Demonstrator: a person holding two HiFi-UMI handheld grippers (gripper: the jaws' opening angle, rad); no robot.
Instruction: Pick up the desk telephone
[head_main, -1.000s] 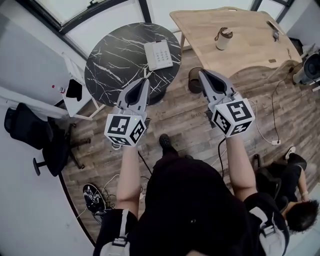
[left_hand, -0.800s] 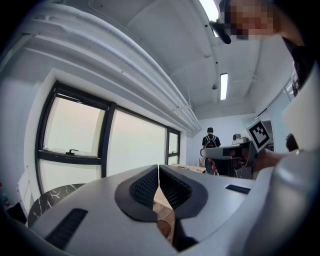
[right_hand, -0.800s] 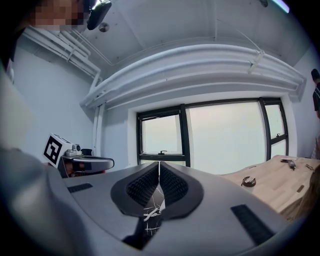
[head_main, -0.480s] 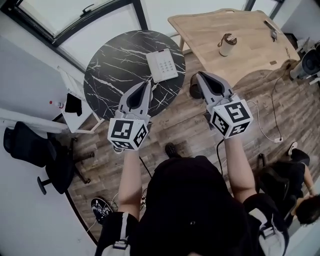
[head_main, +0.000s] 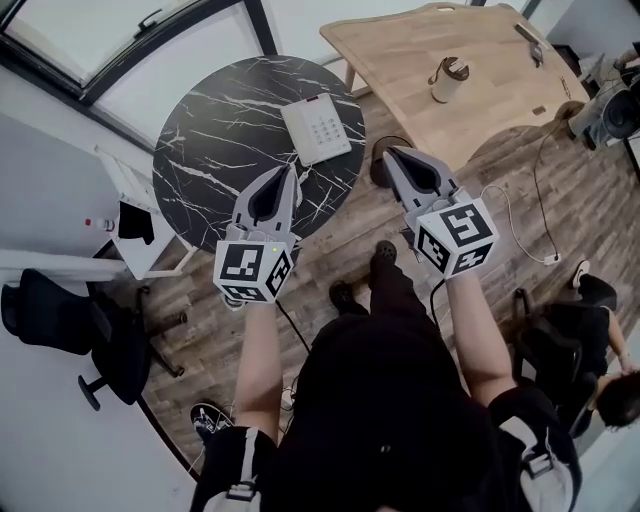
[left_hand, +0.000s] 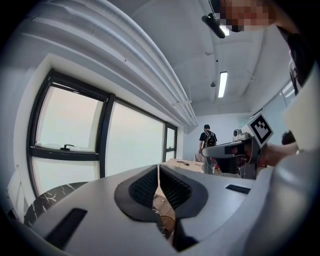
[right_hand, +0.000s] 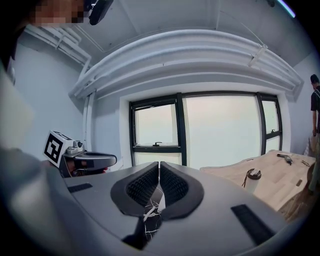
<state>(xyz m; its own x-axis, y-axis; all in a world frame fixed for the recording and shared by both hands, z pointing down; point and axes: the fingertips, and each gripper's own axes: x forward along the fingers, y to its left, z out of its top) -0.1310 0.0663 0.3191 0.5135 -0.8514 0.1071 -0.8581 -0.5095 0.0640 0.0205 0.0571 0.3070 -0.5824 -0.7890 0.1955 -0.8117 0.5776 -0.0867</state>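
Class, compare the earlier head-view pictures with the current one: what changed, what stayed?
The left gripper and right gripper have come nearer the round black marble table; nothing was gripped. Unchanged: both jaws shut and empty, white desk telephone lying on the table.

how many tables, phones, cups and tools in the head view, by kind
tables: 2, marble table and wooden table
desk telephone: 1
cup: 1
tools: 2, left tool and right tool, both shut
total: 6
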